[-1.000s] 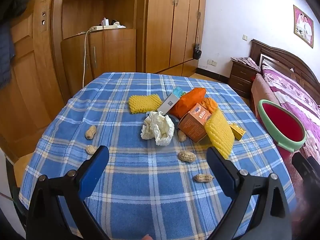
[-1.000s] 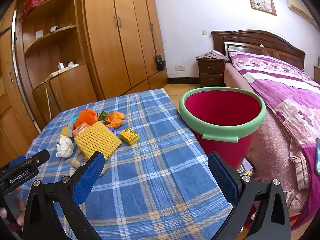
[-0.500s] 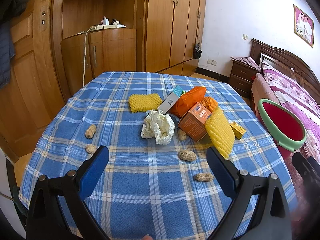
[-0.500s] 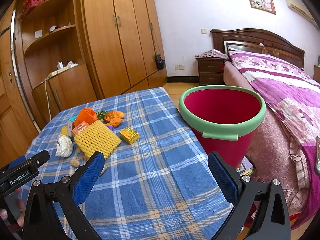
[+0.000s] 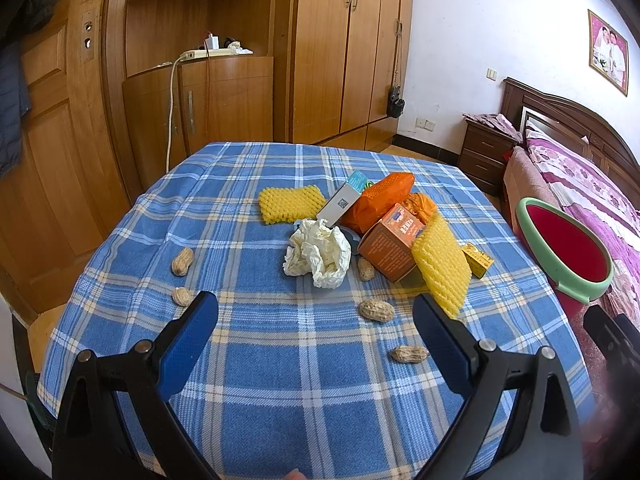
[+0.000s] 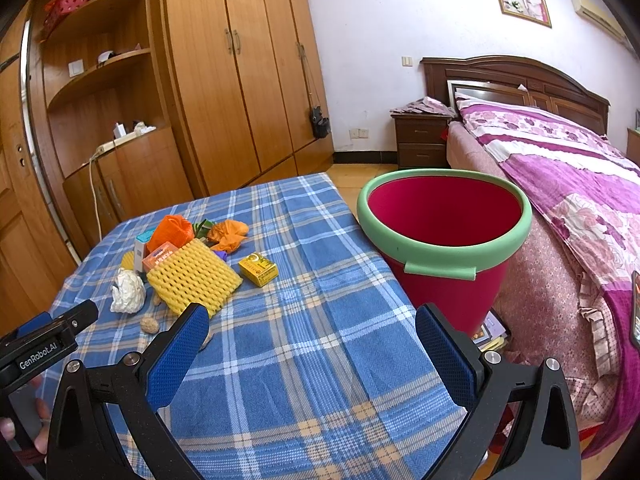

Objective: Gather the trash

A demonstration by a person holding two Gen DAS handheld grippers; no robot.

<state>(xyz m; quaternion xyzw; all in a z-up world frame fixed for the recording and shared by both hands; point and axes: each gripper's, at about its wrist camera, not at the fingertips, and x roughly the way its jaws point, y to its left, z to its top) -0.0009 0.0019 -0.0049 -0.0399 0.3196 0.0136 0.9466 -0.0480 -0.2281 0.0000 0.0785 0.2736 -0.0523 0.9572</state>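
Note:
Trash lies in a heap on the blue plaid tablecloth (image 5: 256,360): a crumpled white tissue (image 5: 318,256), two yellow foam nets (image 5: 289,203) (image 5: 442,264), an orange box (image 5: 390,242), an orange bag (image 5: 380,200), a small yellow box (image 6: 258,268) and several peanuts (image 5: 376,310). A red bucket with a green rim (image 6: 444,240) stands off the table's right side. My left gripper (image 5: 316,320) is open above the near table, short of the tissue. My right gripper (image 6: 312,332) is open over the table's right part, with nothing between its fingers.
Wooden wardrobes and a shelf unit (image 5: 224,60) stand behind the table. A bed with a purple floral cover (image 6: 560,184) and a nightstand (image 6: 420,140) are at the right. The left gripper's body (image 6: 44,344) and a hand show at the right wrist view's lower left.
Both views have shifted only slightly; the bucket sits a little lower in the right wrist view. Both grippers stay open and nothing on the table has moved.

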